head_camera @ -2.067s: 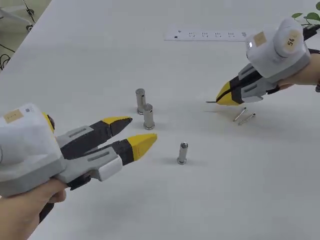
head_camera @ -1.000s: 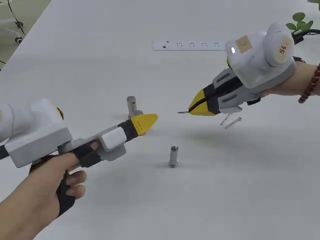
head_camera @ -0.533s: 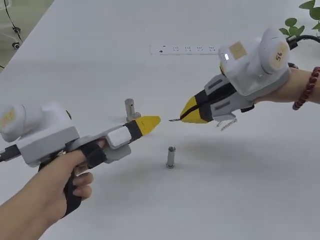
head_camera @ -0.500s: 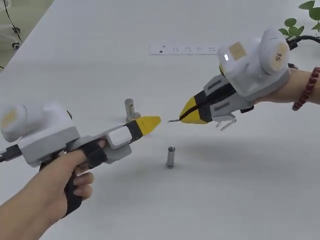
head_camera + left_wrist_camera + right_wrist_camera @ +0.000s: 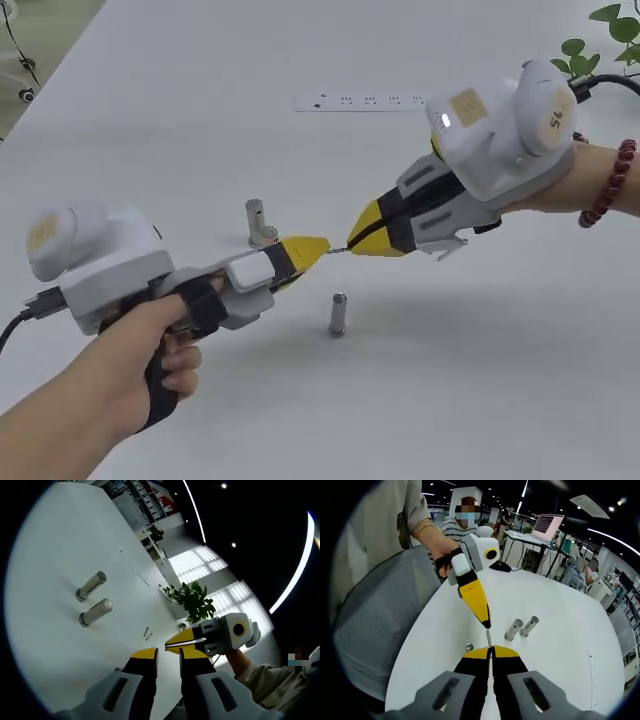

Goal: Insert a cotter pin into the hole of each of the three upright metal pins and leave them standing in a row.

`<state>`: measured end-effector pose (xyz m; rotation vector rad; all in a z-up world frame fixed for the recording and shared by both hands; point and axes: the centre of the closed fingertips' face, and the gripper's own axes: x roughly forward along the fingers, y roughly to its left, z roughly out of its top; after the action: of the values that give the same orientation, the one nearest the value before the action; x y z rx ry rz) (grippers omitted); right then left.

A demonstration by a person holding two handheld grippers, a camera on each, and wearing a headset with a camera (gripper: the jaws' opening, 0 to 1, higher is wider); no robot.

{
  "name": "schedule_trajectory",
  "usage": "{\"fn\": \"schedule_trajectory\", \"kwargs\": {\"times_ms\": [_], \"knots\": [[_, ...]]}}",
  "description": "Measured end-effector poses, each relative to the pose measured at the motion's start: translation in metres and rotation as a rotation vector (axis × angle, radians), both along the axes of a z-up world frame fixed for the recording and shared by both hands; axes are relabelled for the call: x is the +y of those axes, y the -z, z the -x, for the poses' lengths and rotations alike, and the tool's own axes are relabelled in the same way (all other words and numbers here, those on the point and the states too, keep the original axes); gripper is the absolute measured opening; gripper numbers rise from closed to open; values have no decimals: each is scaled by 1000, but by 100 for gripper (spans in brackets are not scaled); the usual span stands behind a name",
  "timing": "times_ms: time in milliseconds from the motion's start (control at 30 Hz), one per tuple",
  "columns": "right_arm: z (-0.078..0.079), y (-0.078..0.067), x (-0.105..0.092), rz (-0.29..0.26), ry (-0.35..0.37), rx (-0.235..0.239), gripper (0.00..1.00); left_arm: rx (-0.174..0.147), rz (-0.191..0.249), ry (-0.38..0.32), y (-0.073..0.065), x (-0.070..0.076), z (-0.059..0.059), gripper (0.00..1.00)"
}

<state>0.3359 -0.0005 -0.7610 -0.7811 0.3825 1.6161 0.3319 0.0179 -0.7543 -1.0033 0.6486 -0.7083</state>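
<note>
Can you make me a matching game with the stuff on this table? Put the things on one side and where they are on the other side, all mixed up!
Things
1. cotter pin
2. power strip
3. plant
4. nearest metal pin

Places
A. standing alone on the table, closest to the person
B. pinched in the shut jaws of the right gripper
C. lying flat, far back on the table
D. green leaves at the far right edge of the head view

Pairs: 1-B, 2-C, 3-D, 4-A
</note>
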Motion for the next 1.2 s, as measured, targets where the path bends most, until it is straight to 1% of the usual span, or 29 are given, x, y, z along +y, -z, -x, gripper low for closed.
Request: {"fn": "schedule_trajectory", "kwargs": {"times_ms": [567,700,833,900,1200], "knots": [[10,-2,6,-13,-24,-3,2,36,22,26,4,-7,7,1],[12,-2,6,-10,-28,-7,2,37,25,23,3,-7,7,1],[11,-3,6,-10,-26,-11,2,44,33,20,3,-7,7,0],[12,-2,6,-8,-27,-10,2,50,36,23,3,-8,8,0],[16,-2,6,3,-35,-18,2,105,52,19,4,-8,11,0]]}}
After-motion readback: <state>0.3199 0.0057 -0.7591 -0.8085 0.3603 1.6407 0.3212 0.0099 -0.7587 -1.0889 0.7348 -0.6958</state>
